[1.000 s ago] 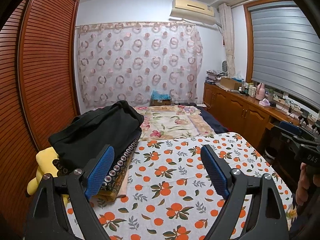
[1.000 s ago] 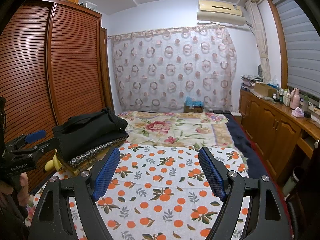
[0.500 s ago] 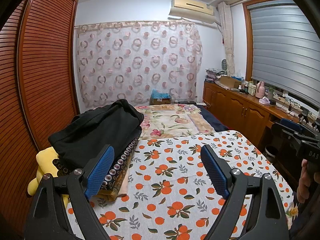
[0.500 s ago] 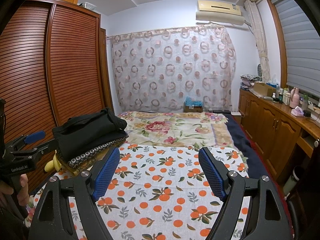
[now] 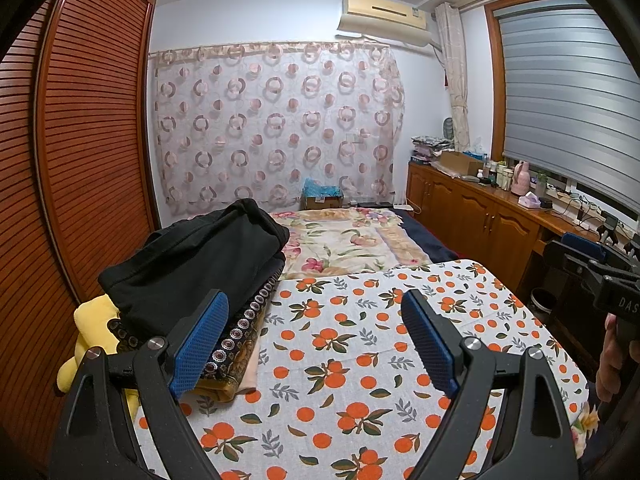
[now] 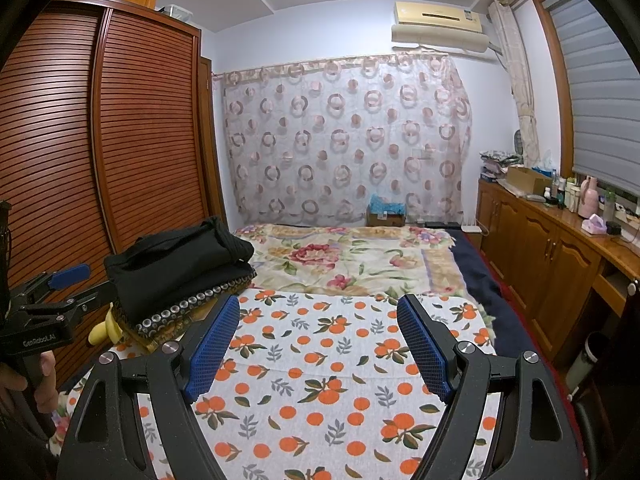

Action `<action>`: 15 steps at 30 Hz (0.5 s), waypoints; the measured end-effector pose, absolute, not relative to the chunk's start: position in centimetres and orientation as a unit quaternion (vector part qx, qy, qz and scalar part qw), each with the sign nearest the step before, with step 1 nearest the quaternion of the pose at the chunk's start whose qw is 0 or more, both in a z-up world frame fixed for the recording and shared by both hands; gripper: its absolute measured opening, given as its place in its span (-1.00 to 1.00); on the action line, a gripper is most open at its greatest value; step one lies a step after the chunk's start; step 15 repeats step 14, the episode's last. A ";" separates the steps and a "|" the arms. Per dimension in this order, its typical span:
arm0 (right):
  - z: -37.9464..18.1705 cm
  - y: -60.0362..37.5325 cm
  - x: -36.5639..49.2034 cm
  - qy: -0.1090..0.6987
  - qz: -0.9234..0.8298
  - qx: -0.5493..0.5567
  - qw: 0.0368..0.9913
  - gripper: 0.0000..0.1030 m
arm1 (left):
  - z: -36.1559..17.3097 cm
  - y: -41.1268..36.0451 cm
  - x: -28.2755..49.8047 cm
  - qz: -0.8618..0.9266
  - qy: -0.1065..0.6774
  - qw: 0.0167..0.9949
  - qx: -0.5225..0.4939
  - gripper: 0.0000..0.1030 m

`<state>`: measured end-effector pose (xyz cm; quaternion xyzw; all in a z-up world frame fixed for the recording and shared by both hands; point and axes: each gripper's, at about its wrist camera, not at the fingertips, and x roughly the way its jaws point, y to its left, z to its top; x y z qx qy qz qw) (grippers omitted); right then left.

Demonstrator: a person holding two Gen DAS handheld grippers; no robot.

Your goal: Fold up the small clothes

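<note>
A pile of folded clothes (image 5: 192, 264) lies at the left of the bed, black garments on top of a dark patterned piece with a ring border; it also shows in the right wrist view (image 6: 176, 268). My left gripper (image 5: 316, 332) is open and empty, held above the orange-print cloth (image 5: 360, 360), to the right of the pile. My right gripper (image 6: 318, 336) is open and empty over the same cloth (image 6: 320, 380). Each gripper shows at the edge of the other's view: the right one (image 5: 592, 264) and the left one (image 6: 60, 284).
A yellow plush toy (image 5: 92, 336) lies under the pile's left edge. A floral blanket (image 5: 340, 240) covers the far bed. A louvred wooden wardrobe (image 5: 72, 160) stands left. A wooden cabinet (image 5: 480, 216) with bottles runs along the right, and a bin (image 5: 542, 300) stands beside the bed.
Both views have shifted only slightly. Both grippers stay open and empty and the pile has not moved.
</note>
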<state>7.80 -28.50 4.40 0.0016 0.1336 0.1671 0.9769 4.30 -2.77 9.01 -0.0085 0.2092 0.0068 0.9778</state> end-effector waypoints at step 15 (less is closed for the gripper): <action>4.5 -28.6 7.9 0.133 0.168 0.001 0.977 0.60 | 9.0 -2.7 4.3 0.007 0.209 0.978 -0.008 0.72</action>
